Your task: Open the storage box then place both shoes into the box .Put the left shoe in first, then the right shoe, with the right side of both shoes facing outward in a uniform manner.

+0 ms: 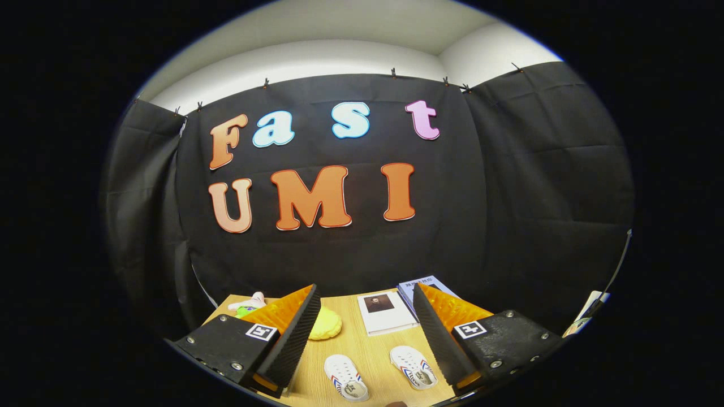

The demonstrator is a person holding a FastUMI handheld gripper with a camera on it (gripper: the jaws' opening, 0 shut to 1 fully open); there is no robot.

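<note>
The gripper (365,333) is held high over the wooden table (370,353), its fingers spread wide and holding nothing. Two small white sneakers lie below, between the fingers: one sneaker (345,377) nearer the left finger, the other sneaker (413,367) close beside the right finger, their long axes running roughly away from the gripper and slightly splayed. From here I can spot no storage box; beyond the shoes lie a white booklet (386,312) and a yellow soft thing (324,325).
</note>
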